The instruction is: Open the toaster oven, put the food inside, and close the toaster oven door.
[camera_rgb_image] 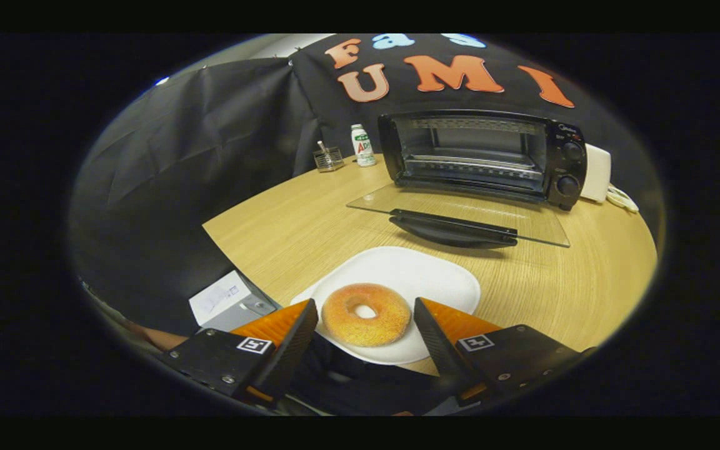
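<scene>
The gripper (365,315) stood wide around the round sugared orange doughnut (366,323) on the white plate (441,281); squeezing gently at mid-height should avoid crushing.

Your gripper (365,312) has its jaws spread wide around the donut (366,323) on the white plate (410,275), not touching it. Beyond them, the toaster oven (482,157) sits with its door (460,215) dropped flat on the tabletop (297,225).

A: What is surrounding the station?
B: Black cloth (210,144) is hanging creased behind a light wood-grain worktop (585,281).
A: Lighting?
B: Overhead light is reflecting softly off the worktop surface.
</scene>
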